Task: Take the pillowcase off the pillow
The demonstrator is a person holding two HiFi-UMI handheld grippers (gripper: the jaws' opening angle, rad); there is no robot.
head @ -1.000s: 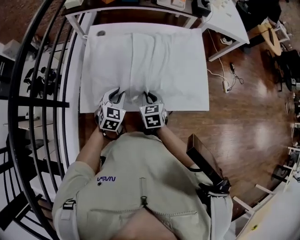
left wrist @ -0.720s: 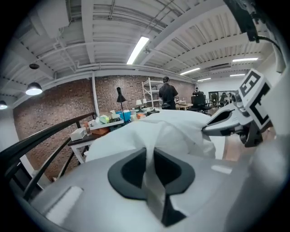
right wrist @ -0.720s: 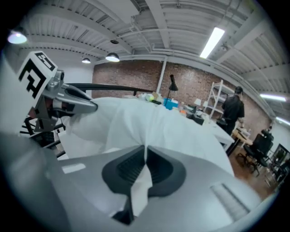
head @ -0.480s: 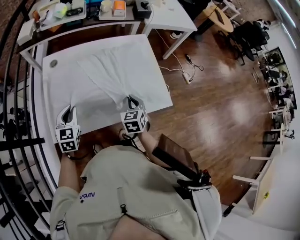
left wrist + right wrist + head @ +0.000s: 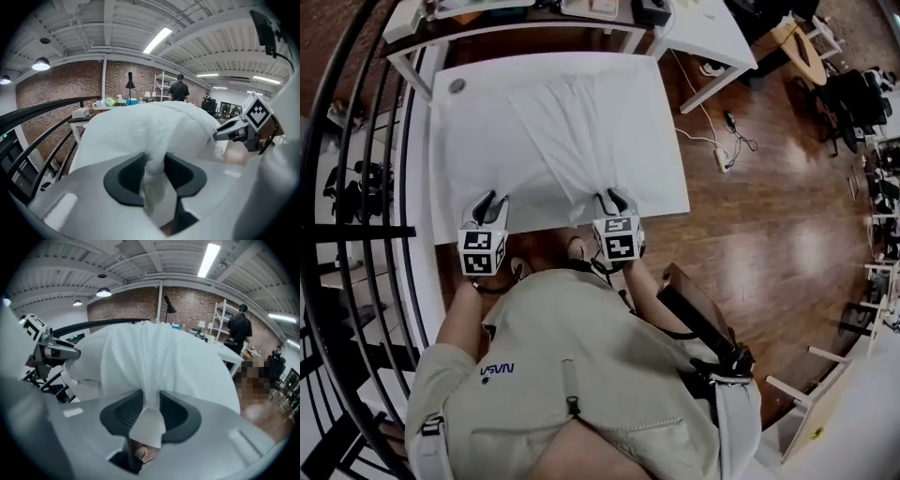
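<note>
The person's torso fills the head view at 6 o'clock and hides both upper arms. The marker cubes cover the hands, so only the forearms show, reaching side by side toward 12 o'clock. White cloth on a white top makes it hard to tell the pillow from its case. The left gripper sits at 9 o'clock of the right gripper, the two well apart. Both tilt downward at the near edge of the desk. Each gripper's own view shows a bunched fold of the pillowcase filling the gap and touching both pads. Both grippers pinch the cloth at its near edge, though their jaws have just been opening. From them the pillowcase runs away toward 12 o'clock, lying low and slightly askew on the desk. Beyond it, a second desk is cut off by the top of the frame.
</note>
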